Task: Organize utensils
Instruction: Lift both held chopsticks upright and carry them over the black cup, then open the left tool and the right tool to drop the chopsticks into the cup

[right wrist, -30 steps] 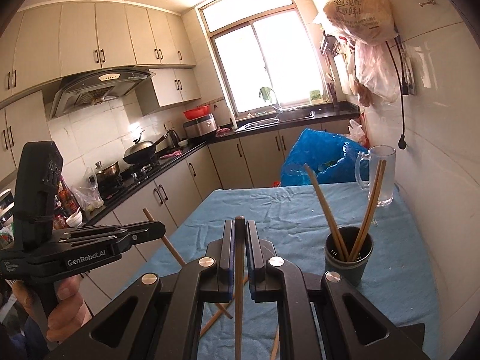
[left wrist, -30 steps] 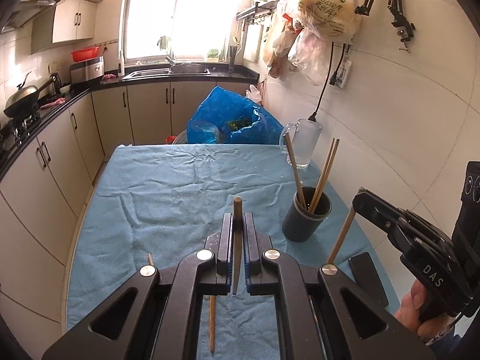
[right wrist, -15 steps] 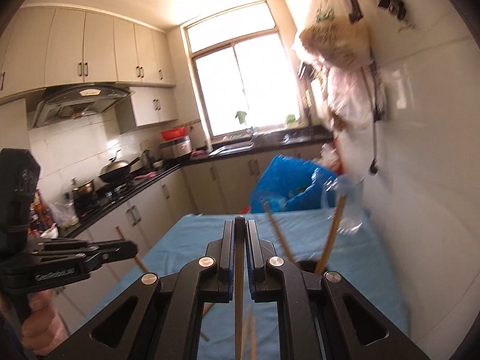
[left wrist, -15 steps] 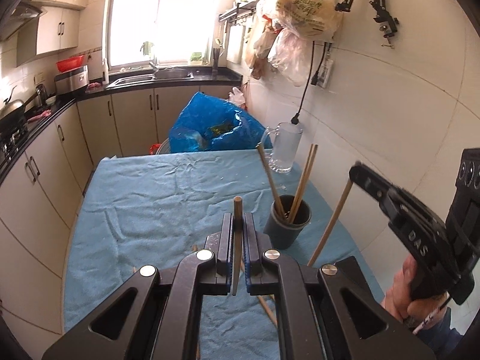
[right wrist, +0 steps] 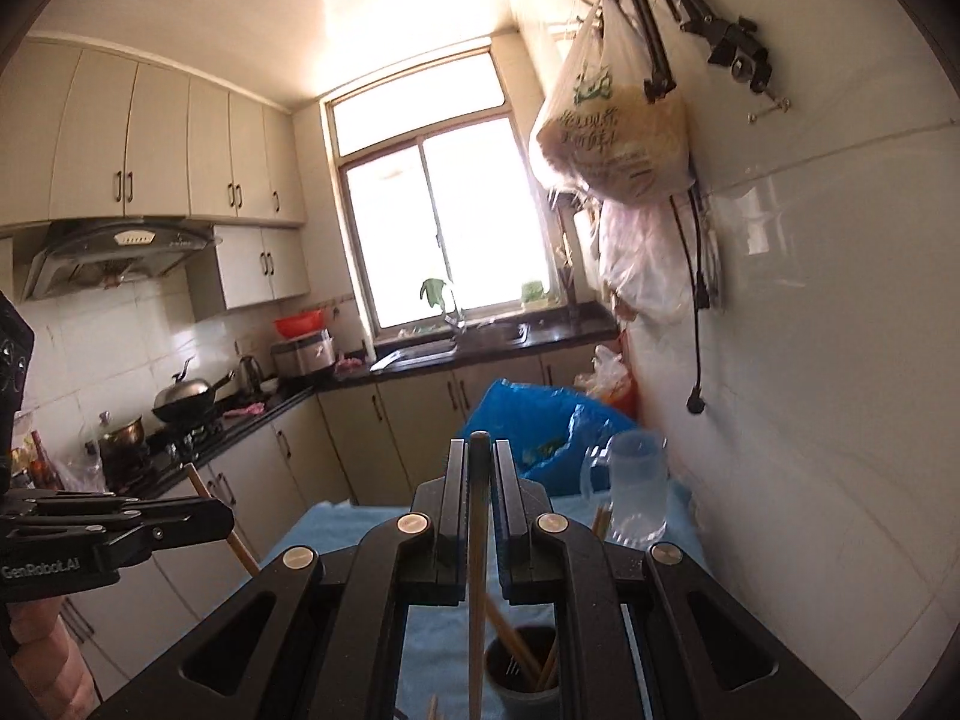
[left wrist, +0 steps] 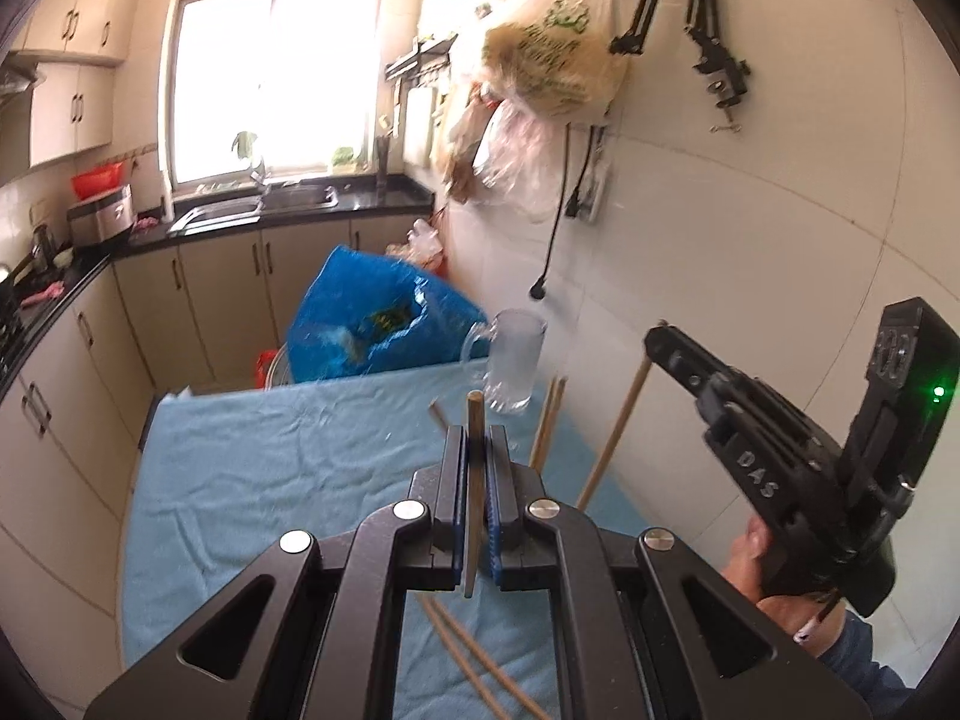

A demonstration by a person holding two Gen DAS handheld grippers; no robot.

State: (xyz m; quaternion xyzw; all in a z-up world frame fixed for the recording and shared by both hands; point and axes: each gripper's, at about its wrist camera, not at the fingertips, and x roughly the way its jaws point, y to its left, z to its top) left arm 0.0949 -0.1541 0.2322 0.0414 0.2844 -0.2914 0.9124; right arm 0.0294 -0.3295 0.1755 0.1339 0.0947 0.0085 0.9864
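Above the blue tablecloth (left wrist: 252, 480), both grippers clamp chopsticks. Left gripper (left wrist: 474, 450) pinches one chopstick (left wrist: 474, 420); right gripper (right wrist: 479, 468) pinches another chopstick (right wrist: 478, 540) over the dark cup (right wrist: 522, 669).

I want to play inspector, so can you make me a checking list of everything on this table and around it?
Surface: table with blue cloth.
Job's things: dark cup holding chopsticks; loose chopsticks lying on the cloth.
Clutter: glass mug, blue bag.
Grippers: left gripper shut on a chopstick; right gripper shut on another chopstick.
Cables: black cord hanging down the wall.
Surroundings: window, cabinets, stove with a wok, plastic bags hanging on the wall.
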